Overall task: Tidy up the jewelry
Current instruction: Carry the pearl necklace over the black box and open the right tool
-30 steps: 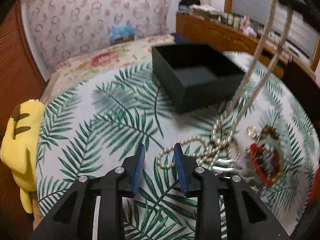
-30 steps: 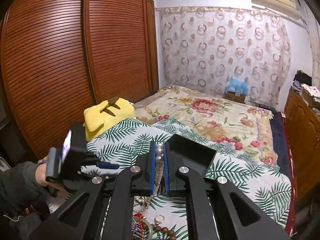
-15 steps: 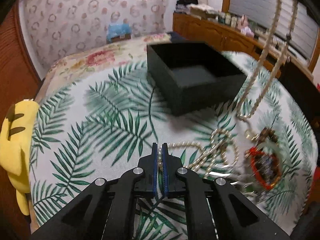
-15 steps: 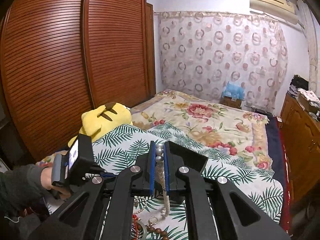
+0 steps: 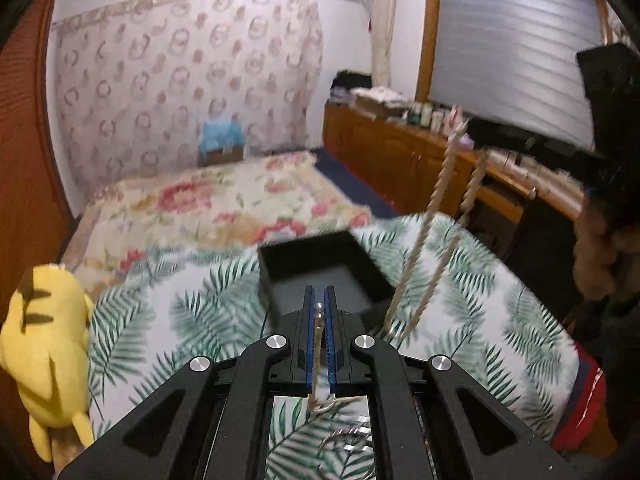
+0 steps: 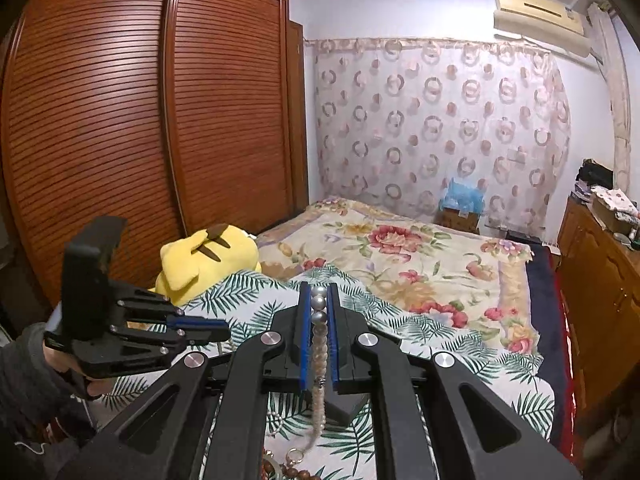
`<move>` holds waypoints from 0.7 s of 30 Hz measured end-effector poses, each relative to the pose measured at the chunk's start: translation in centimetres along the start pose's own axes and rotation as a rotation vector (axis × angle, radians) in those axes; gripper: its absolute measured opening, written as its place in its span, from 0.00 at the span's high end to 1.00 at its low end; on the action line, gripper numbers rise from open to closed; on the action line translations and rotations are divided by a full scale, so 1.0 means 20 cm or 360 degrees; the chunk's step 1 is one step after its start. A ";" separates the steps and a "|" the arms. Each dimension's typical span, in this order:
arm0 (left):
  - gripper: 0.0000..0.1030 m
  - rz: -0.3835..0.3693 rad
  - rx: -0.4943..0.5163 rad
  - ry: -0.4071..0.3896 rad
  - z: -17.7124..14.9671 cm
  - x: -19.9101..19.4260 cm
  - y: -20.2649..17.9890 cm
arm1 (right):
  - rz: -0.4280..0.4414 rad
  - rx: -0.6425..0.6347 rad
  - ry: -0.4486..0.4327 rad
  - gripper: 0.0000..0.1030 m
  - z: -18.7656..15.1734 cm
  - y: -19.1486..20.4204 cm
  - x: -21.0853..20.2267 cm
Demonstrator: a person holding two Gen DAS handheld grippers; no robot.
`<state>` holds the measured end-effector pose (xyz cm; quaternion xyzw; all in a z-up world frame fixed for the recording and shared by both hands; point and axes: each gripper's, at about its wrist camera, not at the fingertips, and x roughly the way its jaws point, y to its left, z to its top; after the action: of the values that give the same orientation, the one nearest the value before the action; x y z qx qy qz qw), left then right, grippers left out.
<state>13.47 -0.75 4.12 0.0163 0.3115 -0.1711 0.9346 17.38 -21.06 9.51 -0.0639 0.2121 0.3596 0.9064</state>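
Right wrist, round glossy pearl necklace (image 6: 319,312), pinched

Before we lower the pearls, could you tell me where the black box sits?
In the left wrist view the black box lies open on the palm-leaf cloth, just beyond the left tool.

Left wrist view is smeared with motion blur: the curtain (image 5: 192,92) and the pearl strand (image 5: 424,232) streak soft. Right wrist view is sharp, with dim, even indoor light and glare on the wardrobe (image 6: 132,128) slats. Fisheye bending curves both frames, and the corners go black.
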 end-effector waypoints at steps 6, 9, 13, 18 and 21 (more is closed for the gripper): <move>0.97 -0.0023 0.0012 -0.0105 0.19 -0.06 -0.03 | 0.0024 -0.0005 -0.0025 0.91 0.09 -0.03 0.01; 0.97 -0.0011 0.0031 -0.0140 0.31 -0.07 -0.04 | 0.0029 -0.0010 -0.0037 0.91 0.16 -0.05 0.02; 0.97 -0.0010 0.0040 -0.0184 0.45 -0.07 -0.04 | 0.0046 -0.0017 -0.0058 0.91 0.25 -0.10 0.03; 0.96 -0.0019 0.0026 -0.0198 0.54 -0.03 -0.01 | 0.0080 -0.0007 -0.0046 0.91 0.30 -0.16 0.10; 0.96 -0.0030 0.0001 -0.0167 0.54 0.03 0.03 | 0.0093 0.0013 0.0012 0.91 0.26 -0.20 0.19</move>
<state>20.42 -1.87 12.45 0.0046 0.2621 -0.1806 0.9480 24.36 -20.16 12.49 -0.0553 0.2187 0.3850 0.8949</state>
